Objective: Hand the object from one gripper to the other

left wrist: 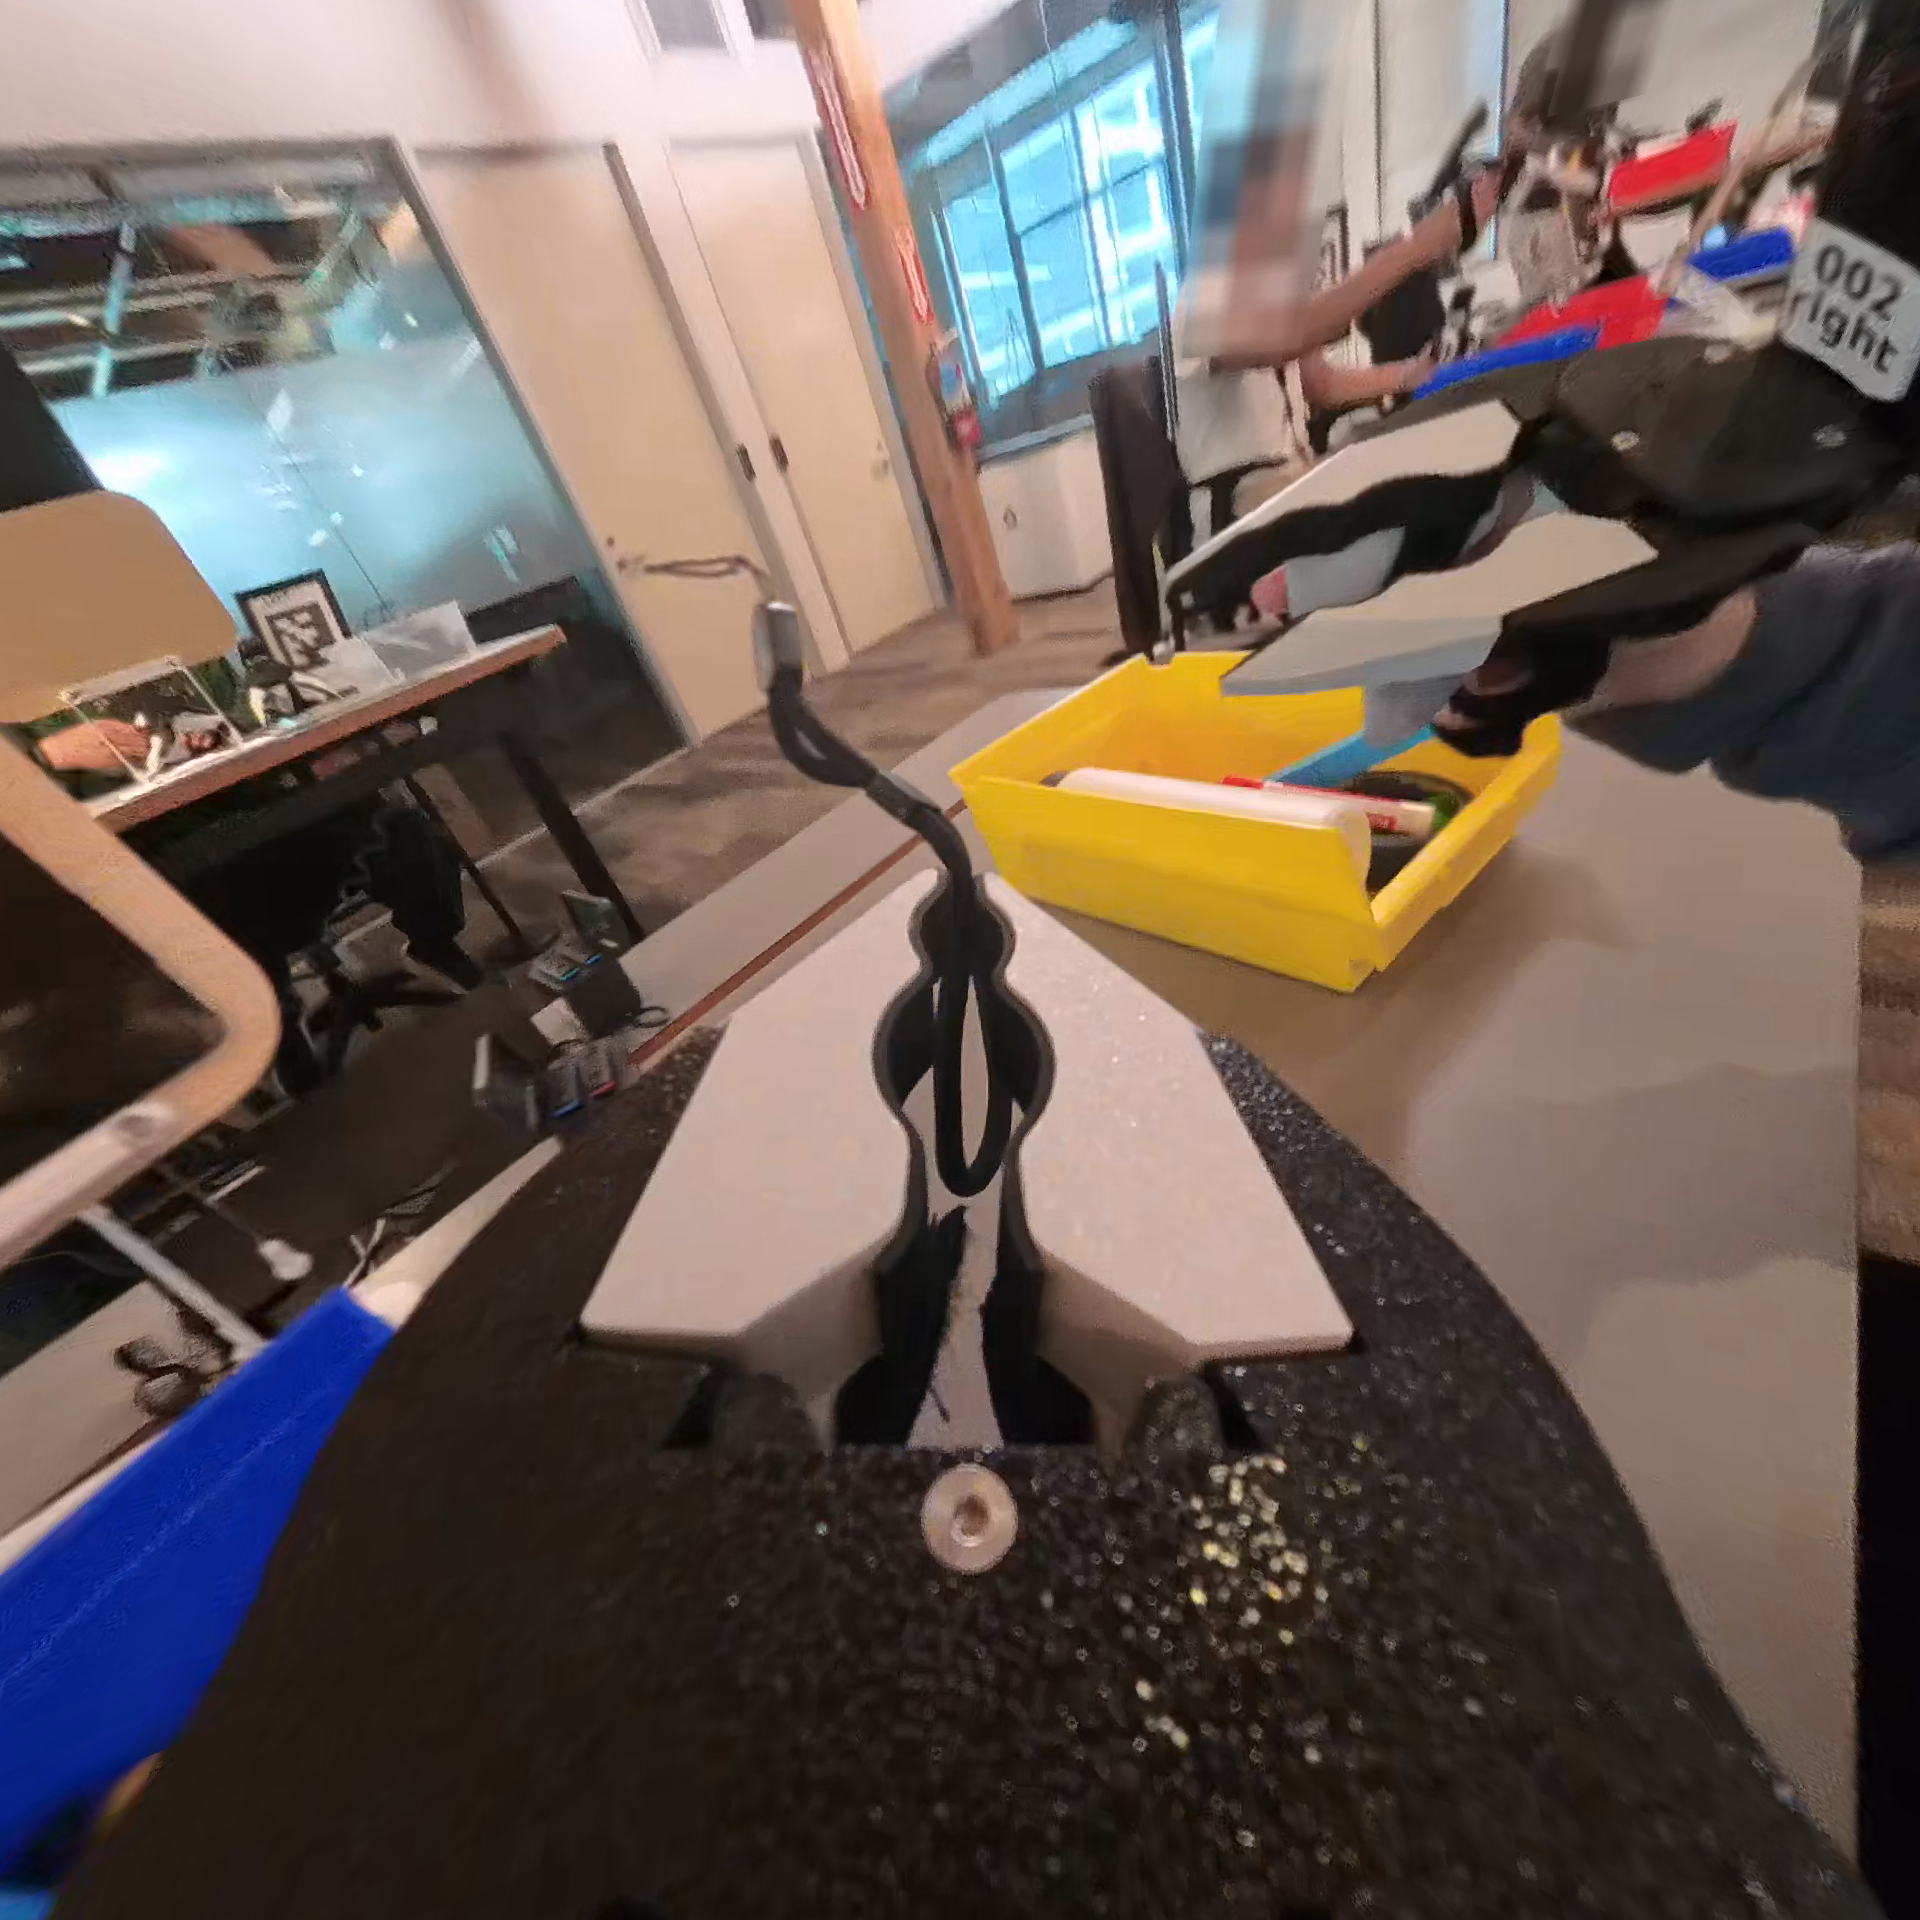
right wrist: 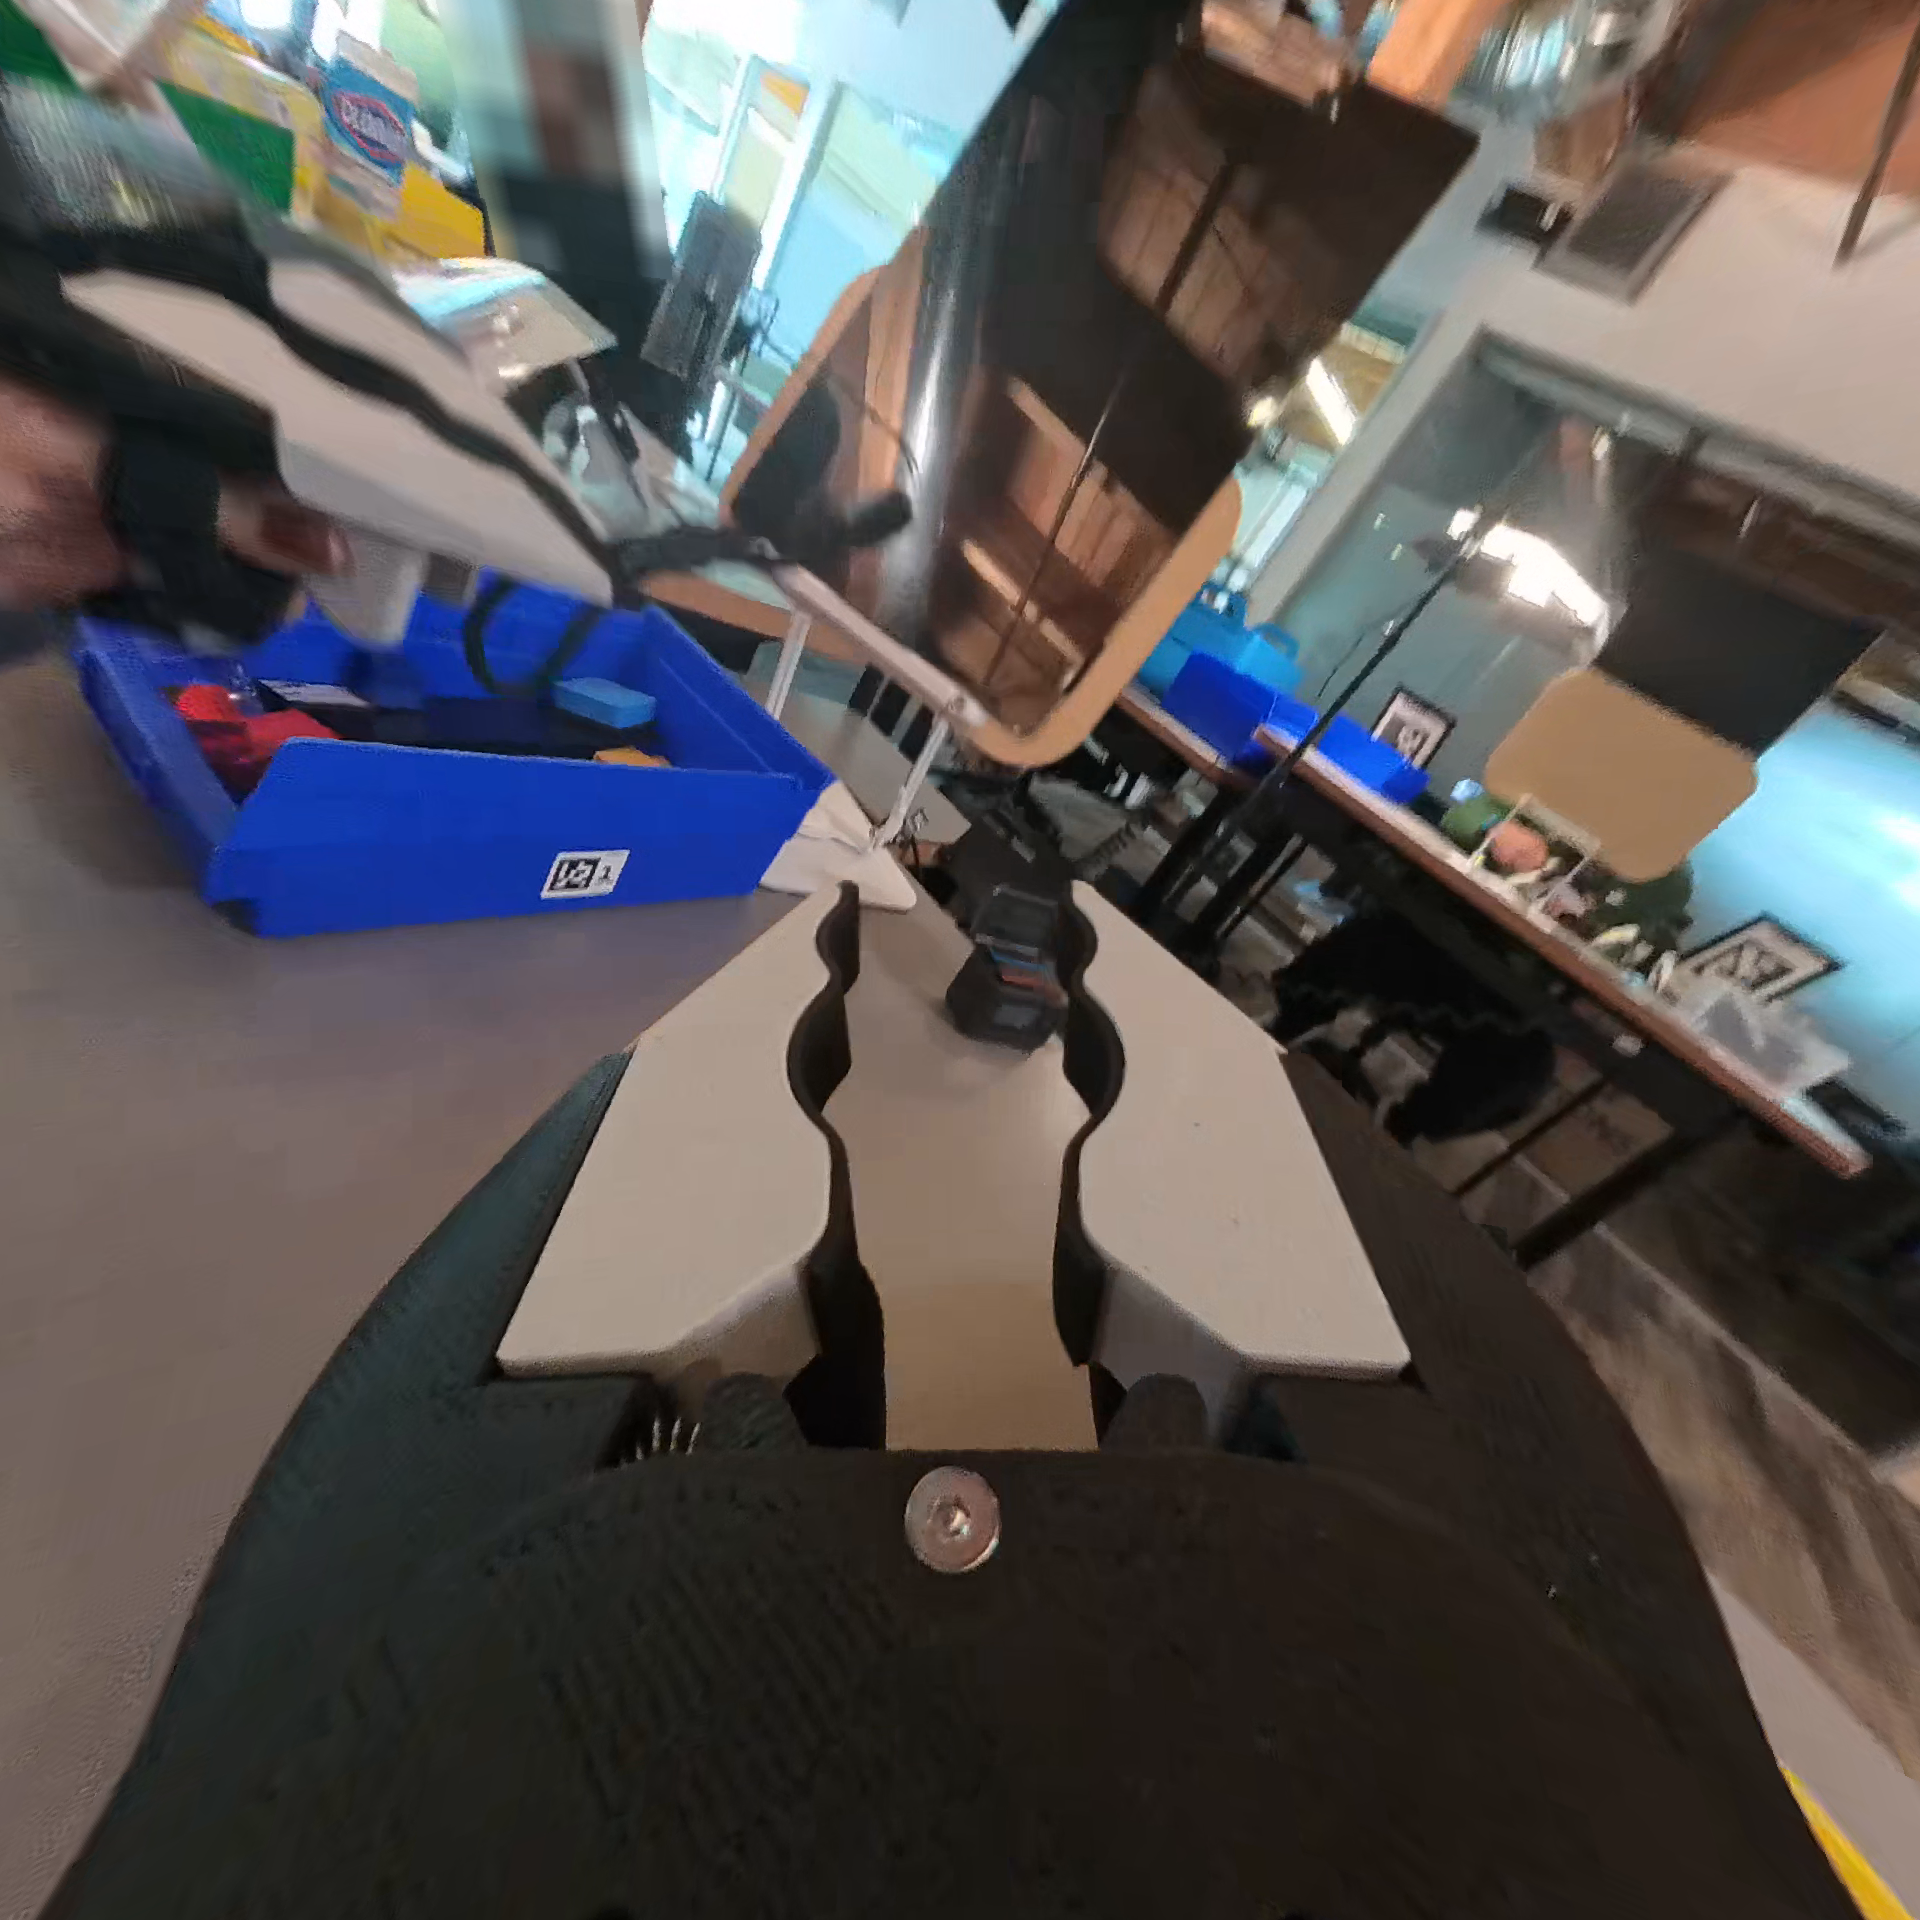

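Note:
A black cable with a metal plug at its free end stands up from my left gripper, which is shut on its looped part. My right gripper shows at the upper right of the left wrist view, its fingers apart, hovering over the yellow bin. In the right wrist view my right gripper is open and empty. The left gripper is at the upper left there, above the blue bin, with the blurred cable sticking out towards the right. The two grippers are apart.
The yellow bin holds a white tube and markers. The blue bin holds red and blue items; its corner shows in the left wrist view. A tan-rimmed reflective panel stands on a stand at the grey table's far edge. A small black device lies beyond my right fingertips. Tip to tip, the grippers are about 12 cm apart.

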Demonstrator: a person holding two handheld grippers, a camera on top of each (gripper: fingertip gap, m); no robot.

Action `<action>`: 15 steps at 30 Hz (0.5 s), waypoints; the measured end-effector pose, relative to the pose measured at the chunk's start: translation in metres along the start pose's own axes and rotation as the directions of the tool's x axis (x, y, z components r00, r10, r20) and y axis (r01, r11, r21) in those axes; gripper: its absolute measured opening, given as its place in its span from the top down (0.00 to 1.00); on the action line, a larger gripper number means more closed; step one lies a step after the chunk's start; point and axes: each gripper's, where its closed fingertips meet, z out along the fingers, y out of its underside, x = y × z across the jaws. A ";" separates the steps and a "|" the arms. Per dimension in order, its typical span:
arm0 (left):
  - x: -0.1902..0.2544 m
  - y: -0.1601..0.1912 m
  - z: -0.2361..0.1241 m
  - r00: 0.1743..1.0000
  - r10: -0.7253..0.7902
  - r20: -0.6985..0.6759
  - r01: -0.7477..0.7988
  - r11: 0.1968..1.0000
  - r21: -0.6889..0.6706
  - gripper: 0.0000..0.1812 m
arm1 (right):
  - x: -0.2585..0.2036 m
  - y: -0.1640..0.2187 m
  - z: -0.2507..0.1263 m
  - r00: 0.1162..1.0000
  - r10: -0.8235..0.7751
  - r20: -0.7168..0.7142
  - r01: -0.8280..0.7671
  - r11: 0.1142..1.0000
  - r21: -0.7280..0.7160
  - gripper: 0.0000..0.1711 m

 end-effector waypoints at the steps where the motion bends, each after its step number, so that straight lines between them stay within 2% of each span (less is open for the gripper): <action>1: 0.008 0.009 0.007 1.000 -0.006 0.013 0.005 1.000 0.022 1.00 | -0.004 -0.001 0.002 1.000 -0.022 -0.013 0.023 0.999 0.047 0.79; 4: 0.034 0.033 0.019 1.000 0.024 -0.012 -0.023 0.997 0.077 1.00 | -0.023 0.010 0.007 0.999 -0.033 -0.002 0.033 0.988 0.151 0.80; 7: 0.044 0.058 0.025 0.998 0.064 0.003 -0.064 0.995 0.077 1.00 | -0.039 0.031 0.016 0.992 0.064 0.105 -0.073 0.994 0.087 0.79; 9: 0.056 0.064 0.027 0.996 0.090 -0.029 -0.086 0.990 0.115 1.00 | -0.044 0.037 0.019 0.967 0.182 0.176 -0.191 0.981 0.038 0.80; 10: 0.062 0.066 0.027 0.995 0.088 -0.051 -0.080 0.987 0.136 1.00 | -0.053 0.041 0.019 0.926 0.271 0.262 -0.276 0.961 -0.017 0.80; 12: 0.077 0.066 0.028 0.990 0.048 -0.129 -0.023 0.982 0.188 1.00 | -0.076 0.047 0.016 0.786 0.455 0.417 -0.434 0.888 -0.151 0.80; 15: 0.088 0.063 0.029 0.973 -0.063 -0.224 0.115 0.967 0.225 1.00 | -0.089 0.045 0.015 0.640 0.585 0.499 -0.574 0.795 -0.195 0.80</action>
